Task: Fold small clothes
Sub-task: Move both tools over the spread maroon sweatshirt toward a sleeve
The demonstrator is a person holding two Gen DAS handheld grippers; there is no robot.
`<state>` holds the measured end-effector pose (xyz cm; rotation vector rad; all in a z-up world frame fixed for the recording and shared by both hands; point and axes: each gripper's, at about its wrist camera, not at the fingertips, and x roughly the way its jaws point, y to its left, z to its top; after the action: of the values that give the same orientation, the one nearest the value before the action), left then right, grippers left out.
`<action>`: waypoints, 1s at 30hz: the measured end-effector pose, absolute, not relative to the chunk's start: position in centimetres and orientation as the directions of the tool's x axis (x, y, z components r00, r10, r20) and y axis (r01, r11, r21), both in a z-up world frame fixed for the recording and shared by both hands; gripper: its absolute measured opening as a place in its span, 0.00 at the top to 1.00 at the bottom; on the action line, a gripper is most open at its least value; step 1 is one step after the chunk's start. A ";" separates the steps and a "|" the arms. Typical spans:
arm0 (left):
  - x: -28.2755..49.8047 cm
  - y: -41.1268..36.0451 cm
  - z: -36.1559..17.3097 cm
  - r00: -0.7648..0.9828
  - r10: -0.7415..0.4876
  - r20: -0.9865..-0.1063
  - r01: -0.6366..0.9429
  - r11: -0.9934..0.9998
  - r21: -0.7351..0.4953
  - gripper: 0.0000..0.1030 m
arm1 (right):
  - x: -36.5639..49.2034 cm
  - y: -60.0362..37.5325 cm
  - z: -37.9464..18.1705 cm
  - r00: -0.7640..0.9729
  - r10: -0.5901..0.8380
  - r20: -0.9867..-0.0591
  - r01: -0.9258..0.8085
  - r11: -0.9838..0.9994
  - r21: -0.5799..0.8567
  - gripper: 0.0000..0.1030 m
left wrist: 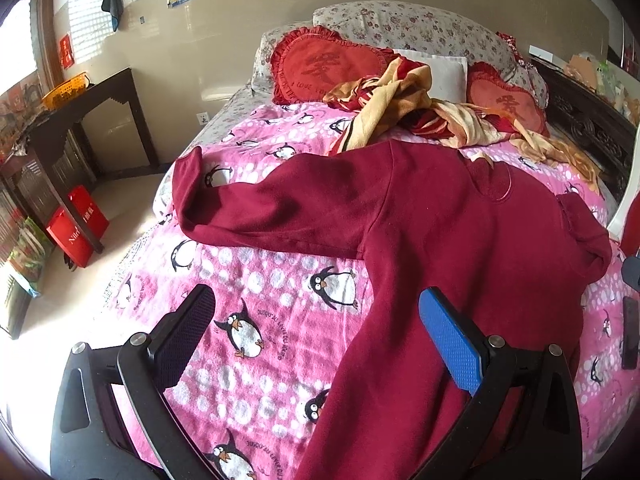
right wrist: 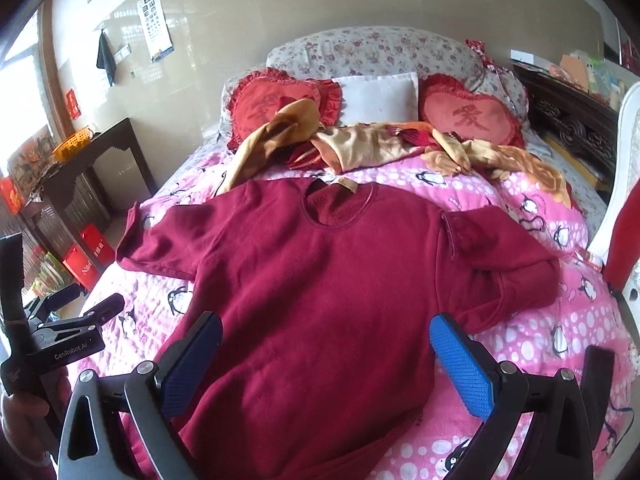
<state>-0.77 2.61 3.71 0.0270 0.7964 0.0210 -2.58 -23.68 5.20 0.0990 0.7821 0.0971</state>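
Here one maroon top (right wrist: 320, 280) lies flat; two heart cushions (right wrist: 468, 118) behind; both tools (right wrist: 326, 364) gape, empty.

Count: 1 maroon sweater (right wrist: 320, 280), 2 red heart cushions (right wrist: 276, 108) (right wrist: 468, 118), 1 white pillow (right wrist: 378, 98), 2 red bags (right wrist: 82, 268) (right wrist: 98, 244), 1 orange basket (right wrist: 72, 143).

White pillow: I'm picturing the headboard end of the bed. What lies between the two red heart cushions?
In the right wrist view, the white pillow sits between the two heart cushions, a crumpled orange blanket lying before it.
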 end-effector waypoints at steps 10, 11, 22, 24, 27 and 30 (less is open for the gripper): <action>-1.2 2.9 4.5 0.689 0.048 -0.723 -0.065 0.998 0.004 0.00 | -2.6 -21.1 6.6 0.740 0.083 -0.668 -0.152 0.987 -0.046 0.00; -1.2 2.9 4.4 0.687 0.046 -0.725 -0.065 0.998 0.002 0.00 | -2.5 -20.8 6.6 0.743 0.084 -0.663 -0.160 0.986 -0.054 0.00; -0.3 2.2 3.6 0.653 -0.002 -0.757 0.019 1.000 0.013 0.01 | -3.1 -19.6 5.1 0.780 0.054 -0.624 -0.098 0.995 -0.036 0.00; -0.1 1.7 3.4 0.651 -0.008 -0.759 0.040 0.999 0.023 0.01 | -3.3 -19.8 4.7 0.779 0.049 -0.625 -0.075 0.997 -0.015 0.00; 0.1 0.8 3.3 0.655 -0.016 -0.755 0.065 0.997 0.036 0.01 | -3.3 -20.0 4.0 0.766 0.052 -0.641 -0.050 0.999 0.022 0.00; 0.0 -0.1 3.2 0.673 -0.021 -0.739 0.086 0.995 0.050 0.00 | -3.6 -20.3 3.3 0.759 0.036 -0.651 -0.026 0.999 0.025 0.00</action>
<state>-0.01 -0.11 3.19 0.0831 0.8306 -0.0601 -3.60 -20.28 3.29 0.0145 0.7089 0.0336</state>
